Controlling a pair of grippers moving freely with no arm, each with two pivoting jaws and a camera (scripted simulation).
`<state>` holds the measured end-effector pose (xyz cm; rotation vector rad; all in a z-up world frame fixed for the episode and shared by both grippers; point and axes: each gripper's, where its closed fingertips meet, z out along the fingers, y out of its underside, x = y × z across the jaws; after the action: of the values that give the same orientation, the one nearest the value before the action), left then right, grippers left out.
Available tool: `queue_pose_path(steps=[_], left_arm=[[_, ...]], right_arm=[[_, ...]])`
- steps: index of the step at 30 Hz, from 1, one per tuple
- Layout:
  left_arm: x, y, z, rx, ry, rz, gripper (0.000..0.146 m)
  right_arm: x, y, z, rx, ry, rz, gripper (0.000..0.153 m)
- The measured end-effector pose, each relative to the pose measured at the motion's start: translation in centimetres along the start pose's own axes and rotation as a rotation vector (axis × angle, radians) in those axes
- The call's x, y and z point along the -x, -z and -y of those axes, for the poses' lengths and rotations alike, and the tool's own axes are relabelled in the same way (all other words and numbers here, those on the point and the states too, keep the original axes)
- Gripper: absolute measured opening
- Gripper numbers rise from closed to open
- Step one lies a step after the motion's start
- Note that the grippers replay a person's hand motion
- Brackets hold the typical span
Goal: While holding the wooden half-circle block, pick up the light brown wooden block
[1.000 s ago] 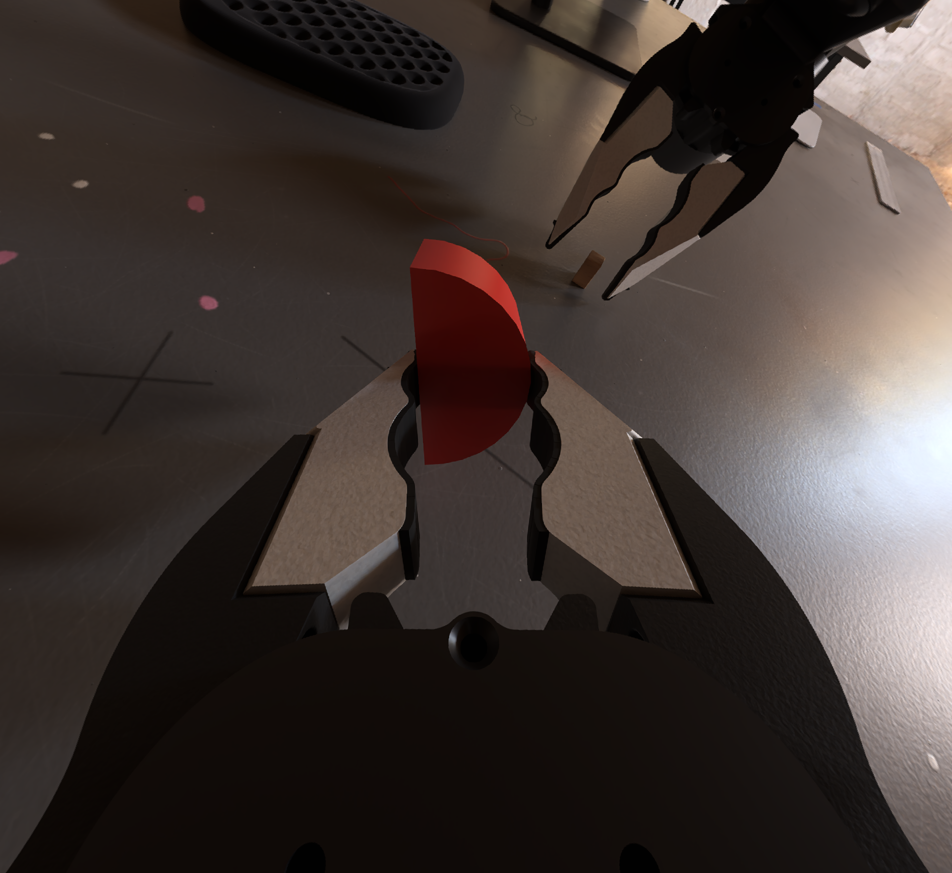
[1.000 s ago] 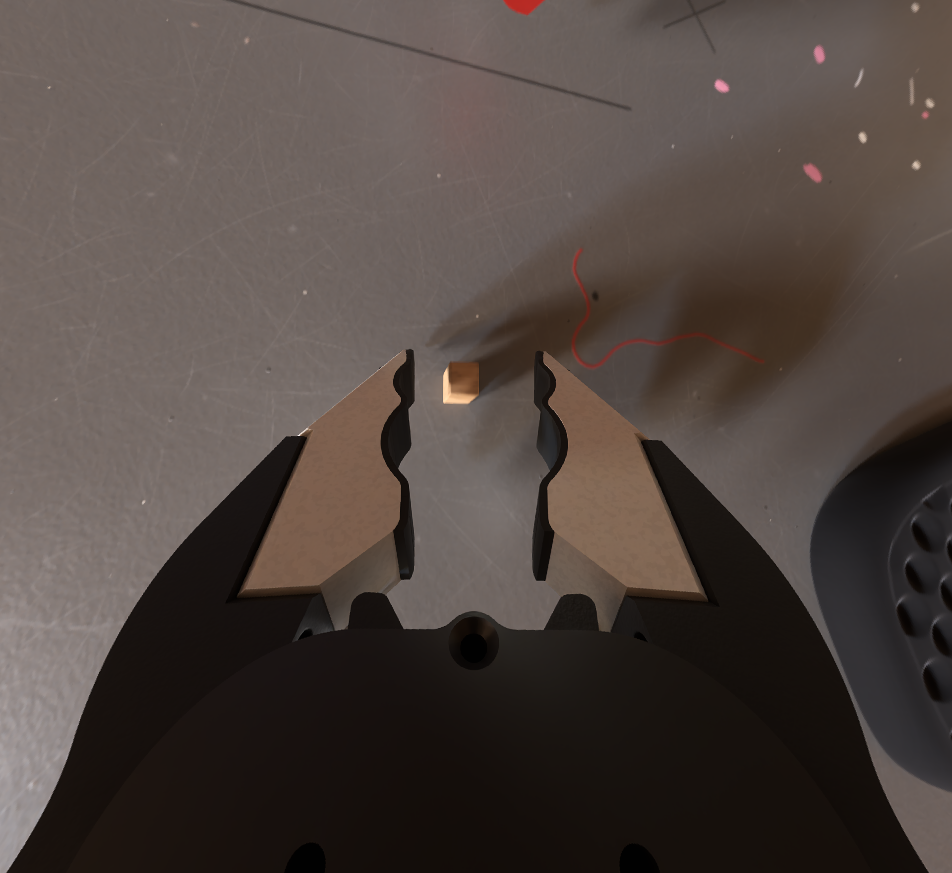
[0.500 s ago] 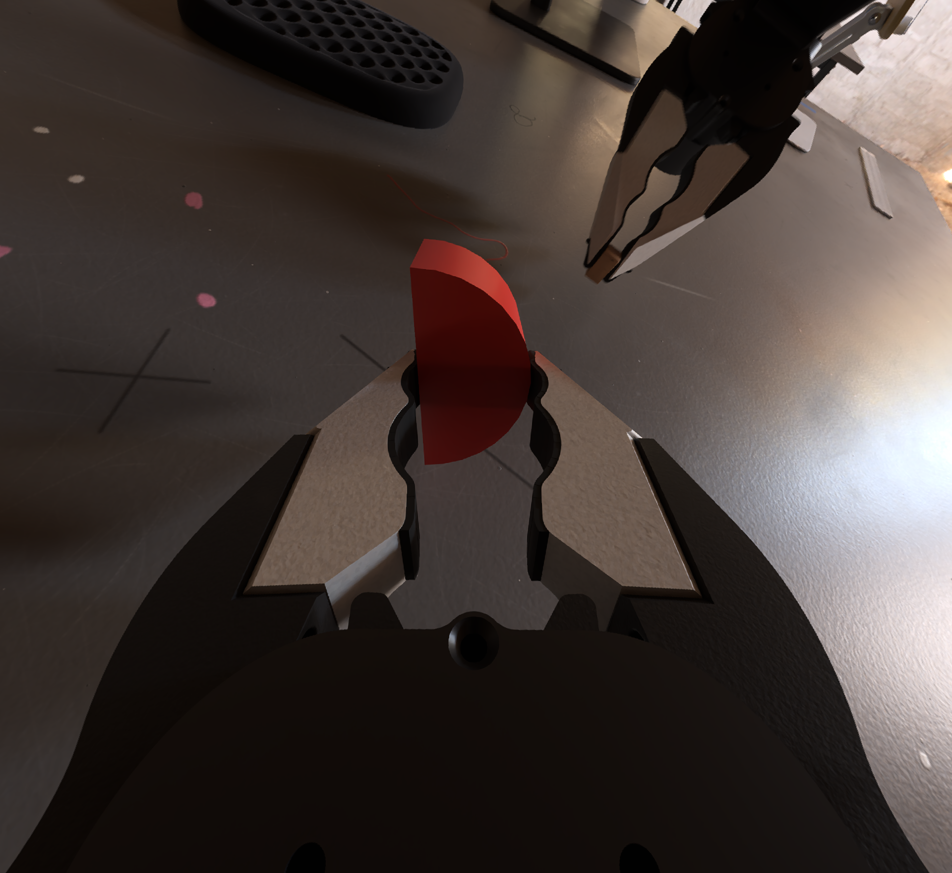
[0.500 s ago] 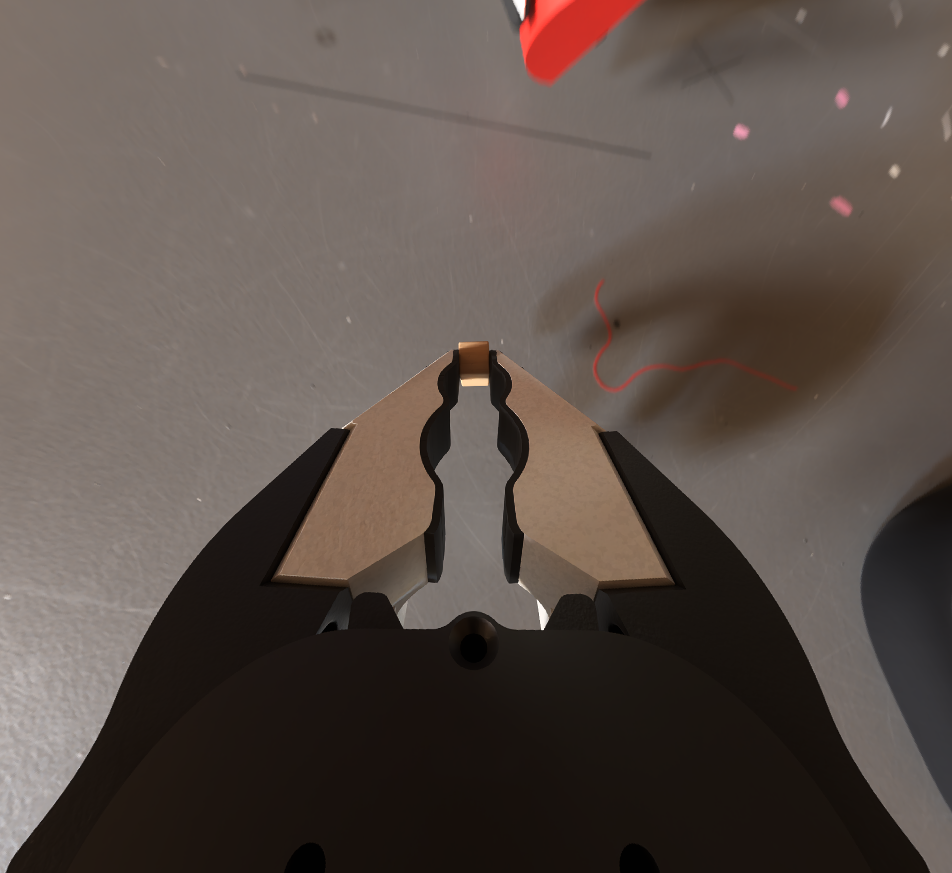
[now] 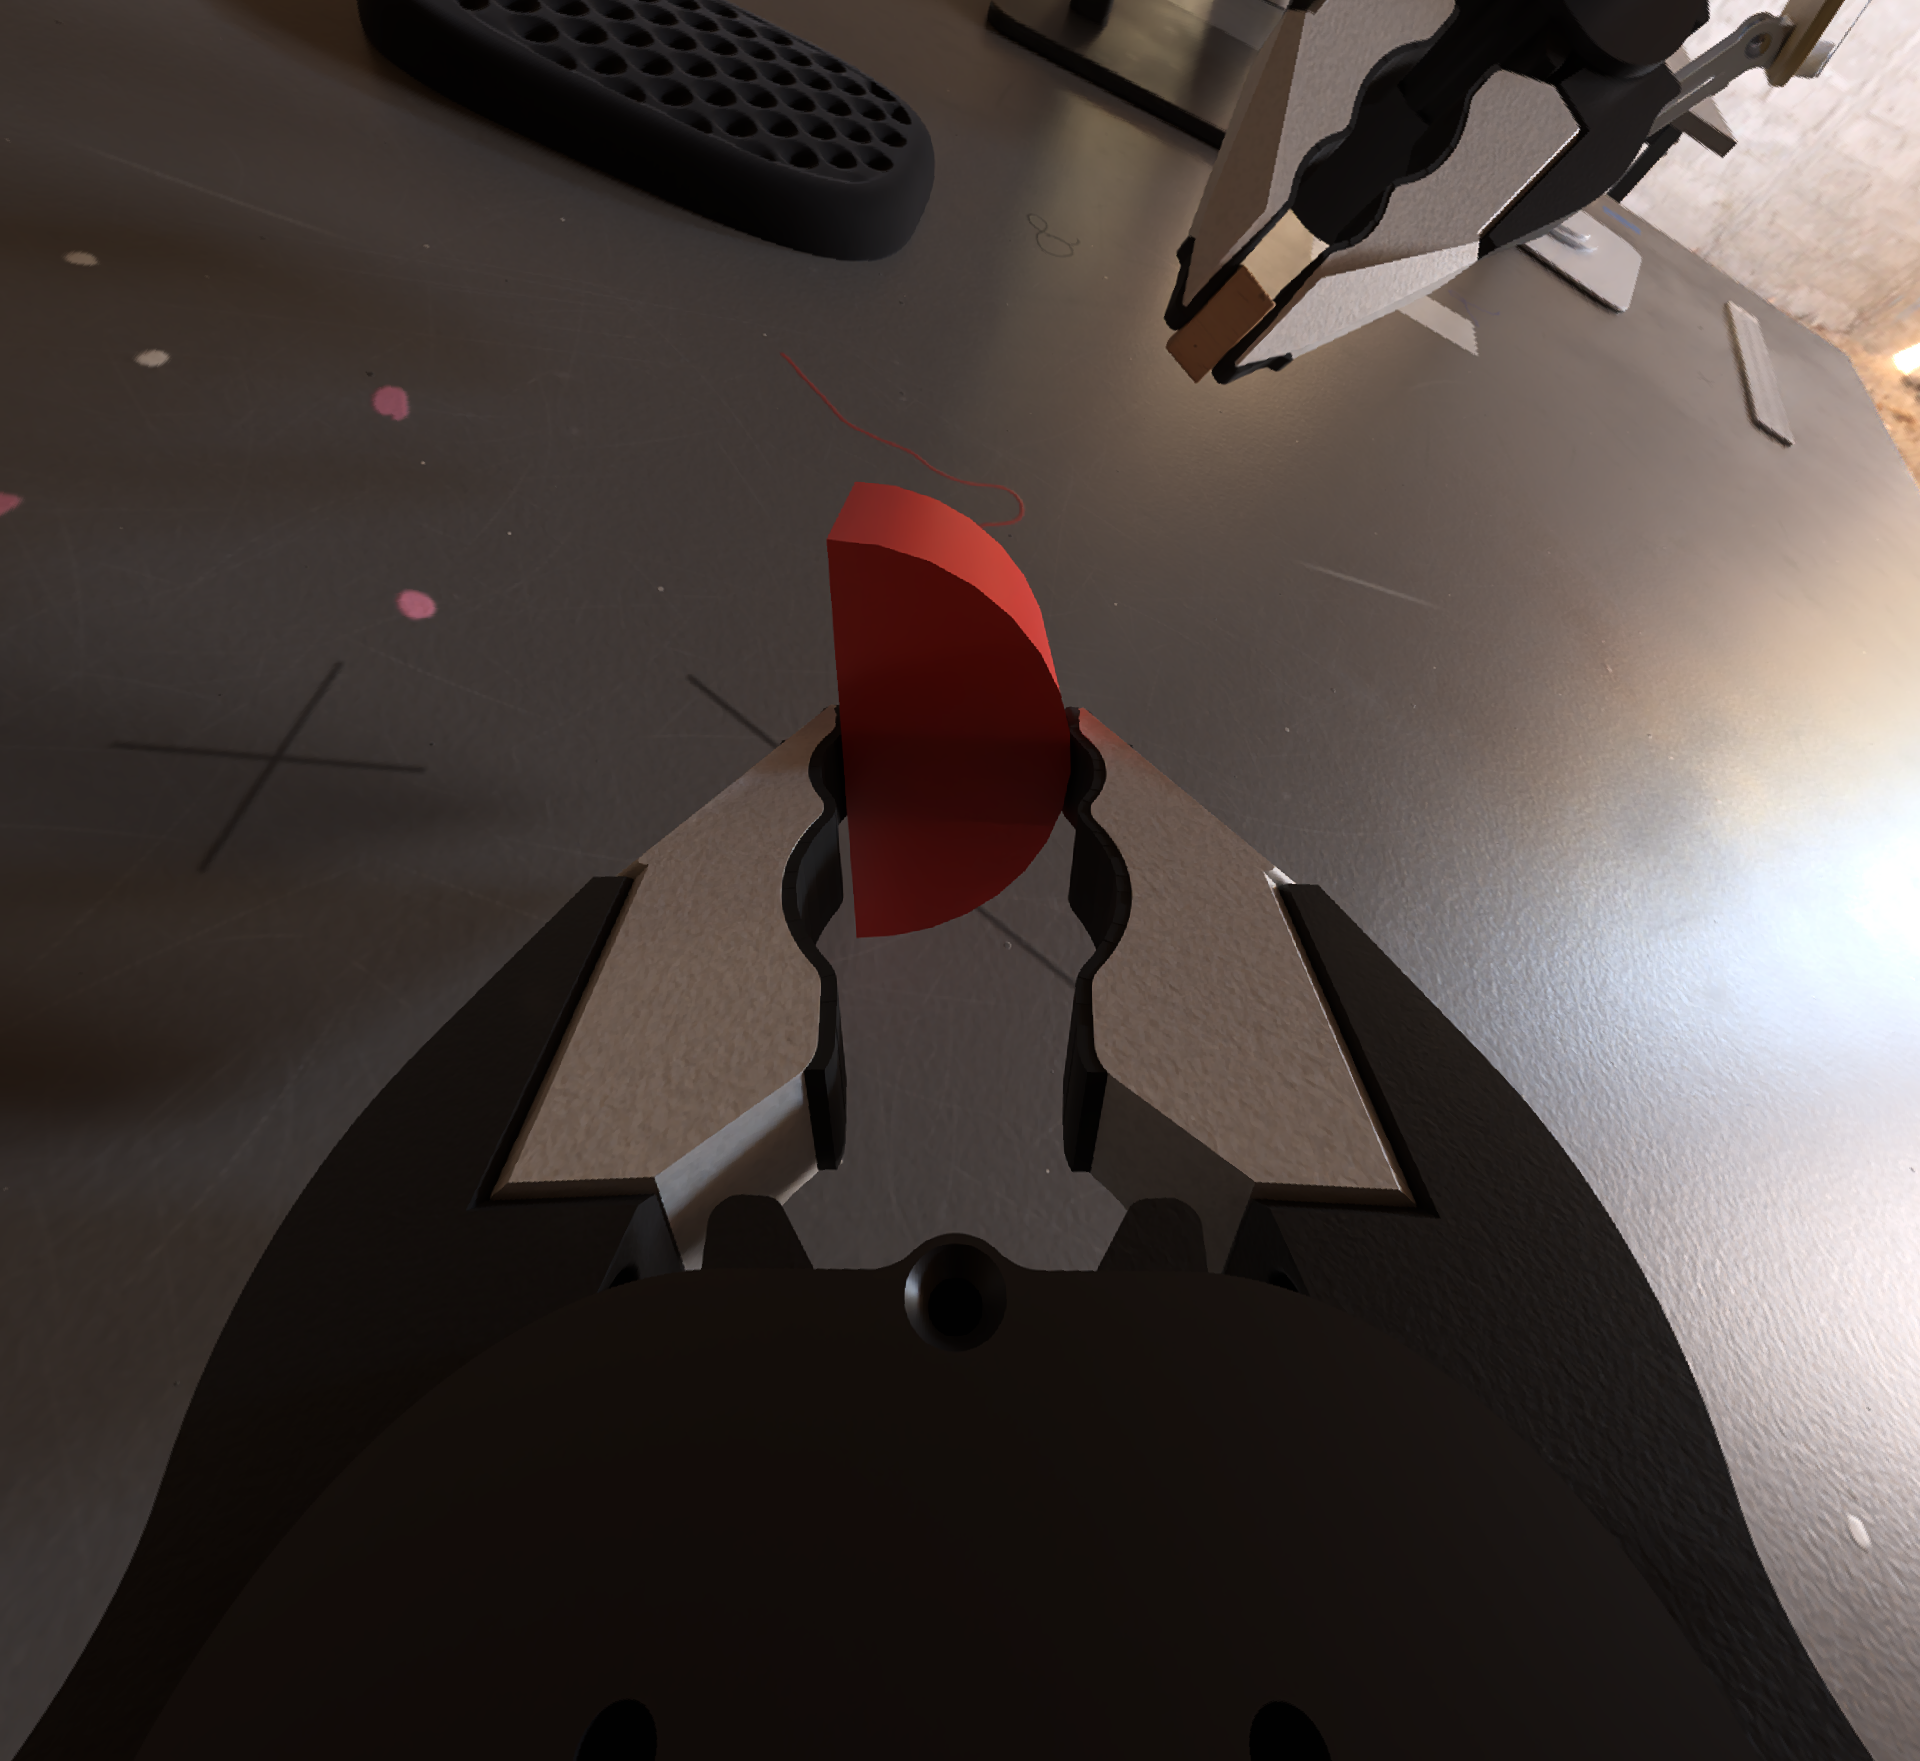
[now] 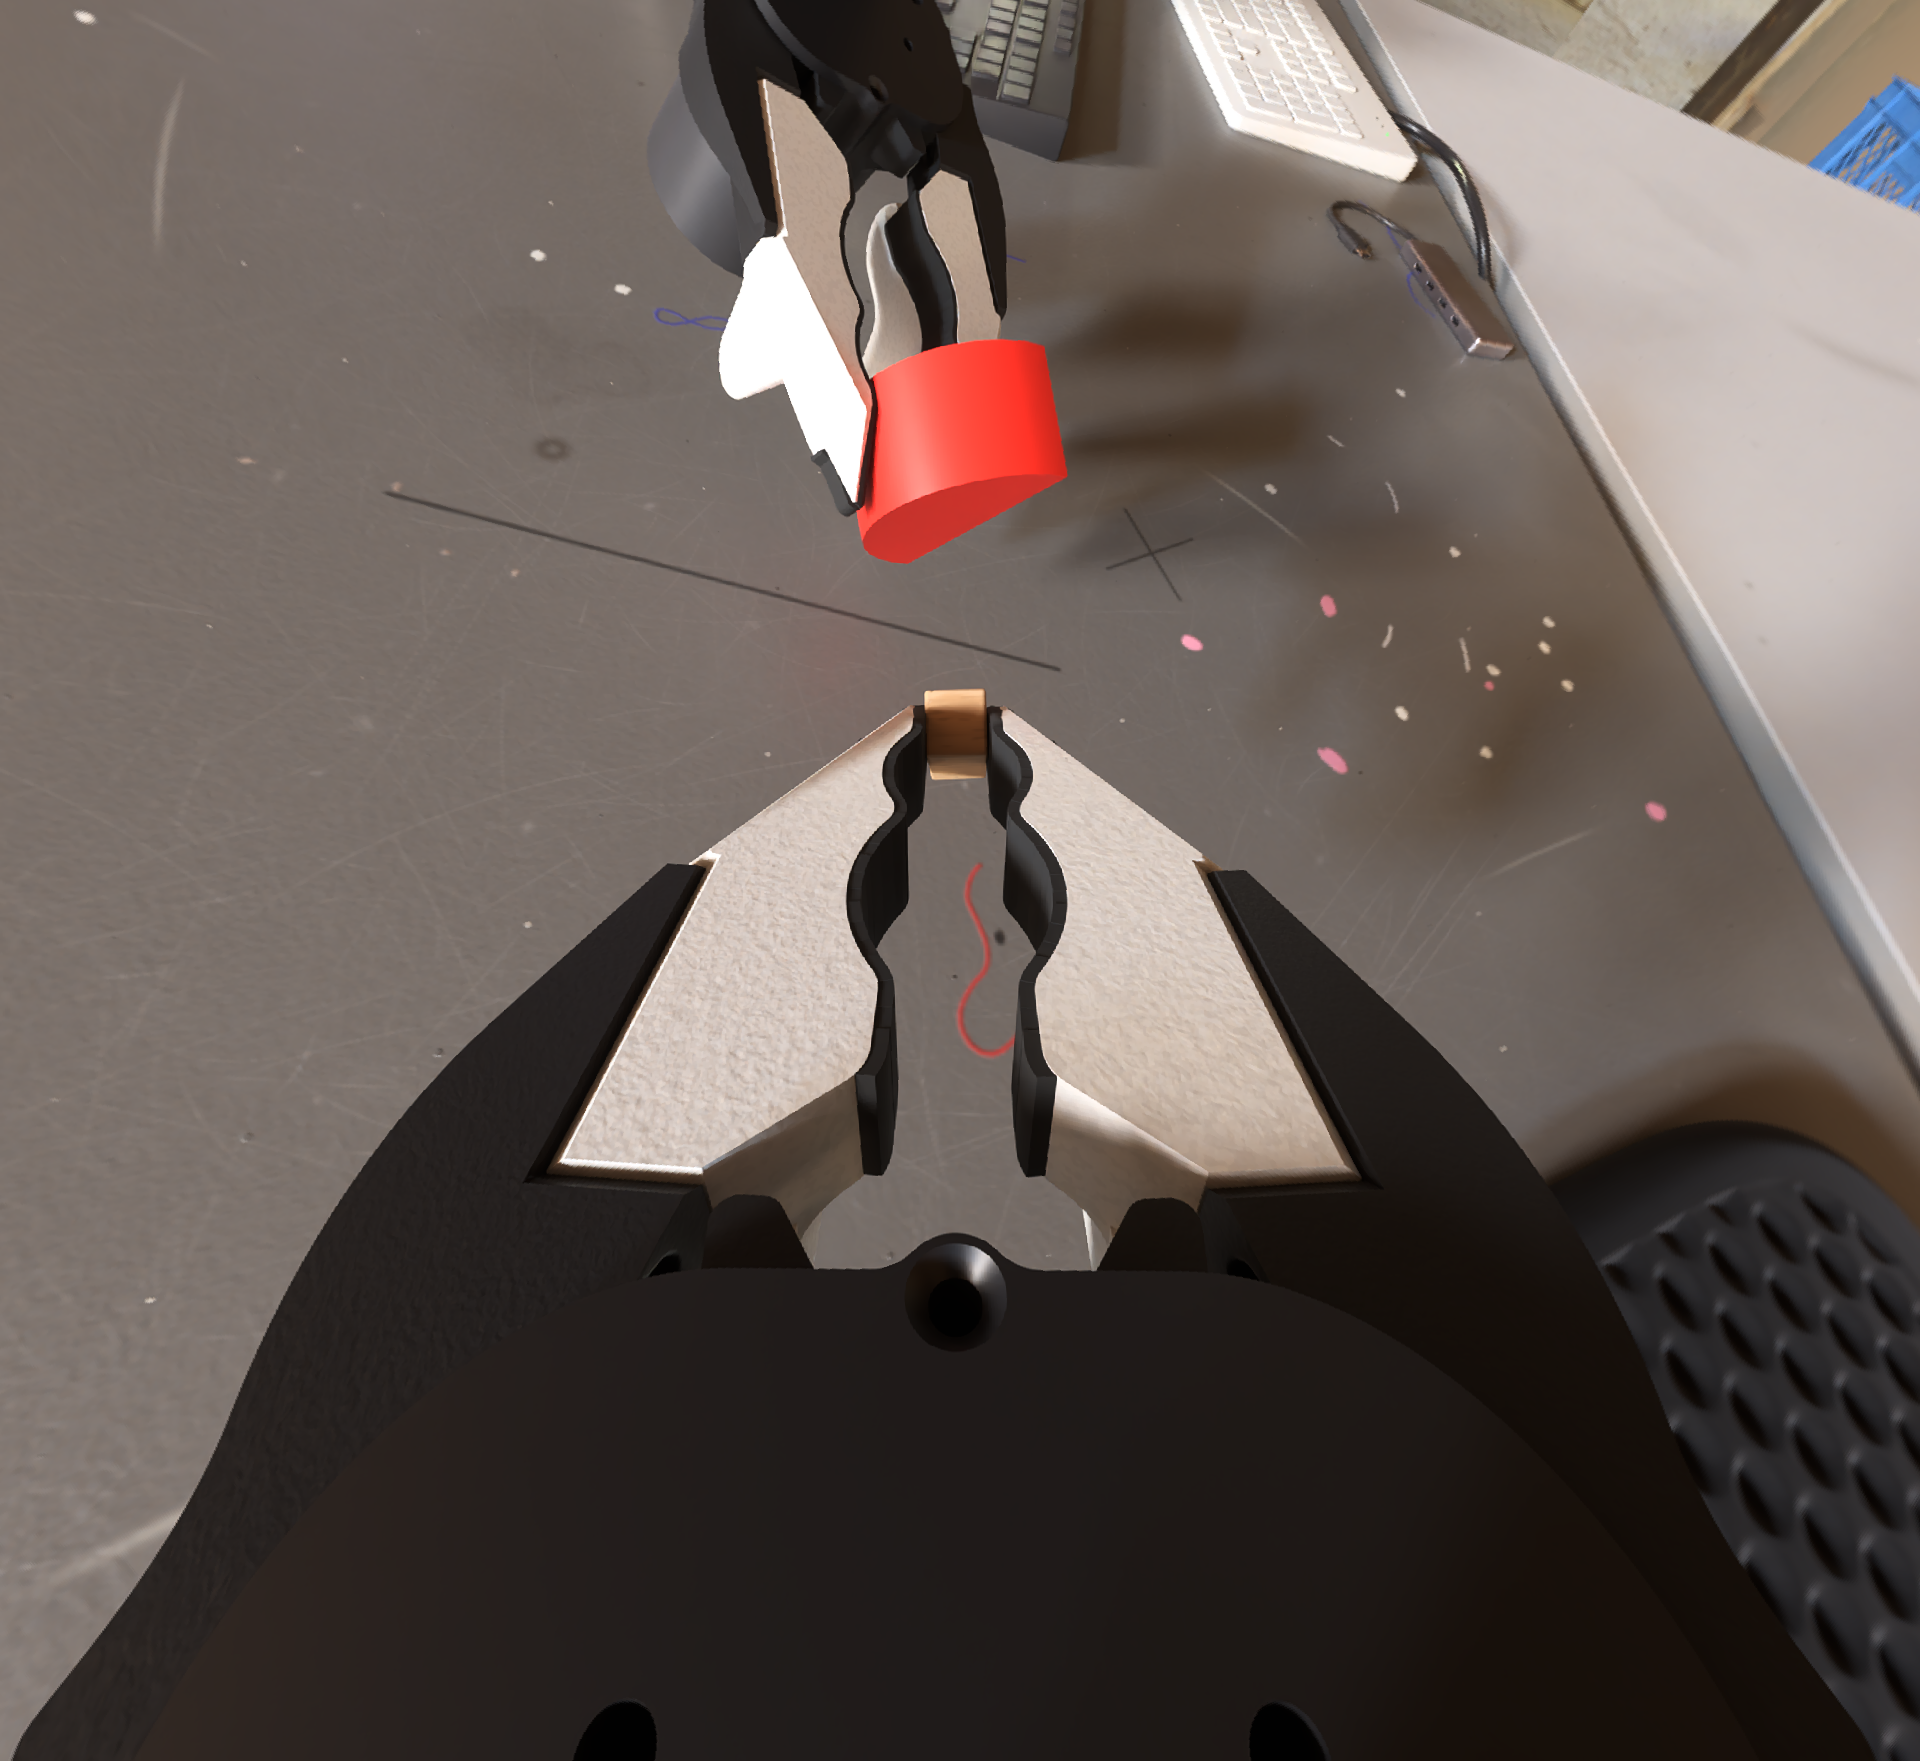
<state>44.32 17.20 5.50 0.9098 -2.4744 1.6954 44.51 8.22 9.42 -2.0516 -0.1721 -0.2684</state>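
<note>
My left gripper is shut on the red half-circle block and holds it upright above the grey table. From the right wrist view this gripper hangs ahead with the red half-circle block at its tips. My right gripper is shut on the small light brown wooden block, pinched at the fingertips and lifted off the table. In the left wrist view the right gripper is up at the far right with the light brown block between its tips.
A black perforated oval pad lies far left in the left wrist view and at the lower right of the right wrist view. A stand base is behind. Two keyboards, a cable hub and a red thread lie on the table.
My right gripper closed on the light brown block and lifted it off the table, tilting up. My left gripper kept its hold on the red block, almost still.
</note>
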Motion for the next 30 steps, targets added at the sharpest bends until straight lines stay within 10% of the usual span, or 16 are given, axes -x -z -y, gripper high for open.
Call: queue_pose_path(steps=[30], left_arm=[[0.3,0.1,0.3,-0.009,0.016,-0.015,0.040]], right_arm=[[-1.3,-0.3,1.3,-0.052,0.057,0.022,0.010]])
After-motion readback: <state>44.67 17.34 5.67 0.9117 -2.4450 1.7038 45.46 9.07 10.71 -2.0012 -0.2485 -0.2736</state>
